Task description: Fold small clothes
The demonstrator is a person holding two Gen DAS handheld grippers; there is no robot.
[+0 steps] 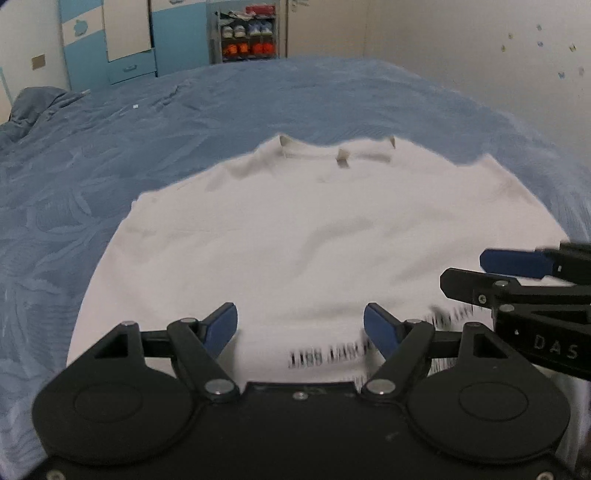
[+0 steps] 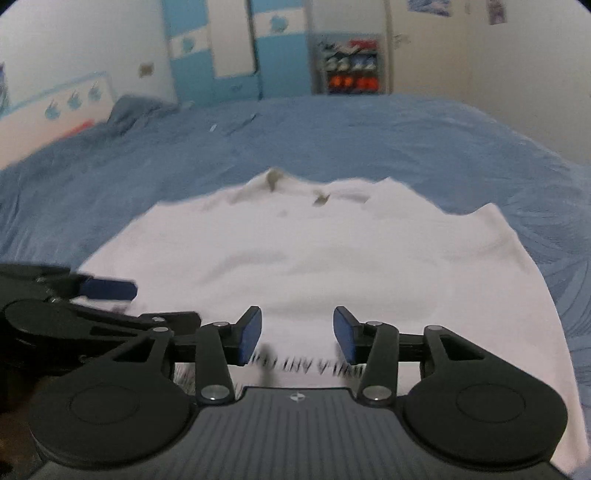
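A white shirt lies spread on the blue bed, its near hem just under both tools and its collar end toward the far side. It looks flat and unfolded, or at most partly folded; motion blur hides any crease, so by this reading most of the folding is left to do. The left gripper hovers over the near edge with its blue pads well apart and nothing between them. The right gripper is likewise spread and holds nothing, just right of the left one. A line of dark print runs along the hem under both. The left view shows the shirt's left edge against the bed and the right gripper coming in from the right; the right view shows the shirt's right side down to its near corner, plus a headboard at far left. A shoe rack stands by the far wall.
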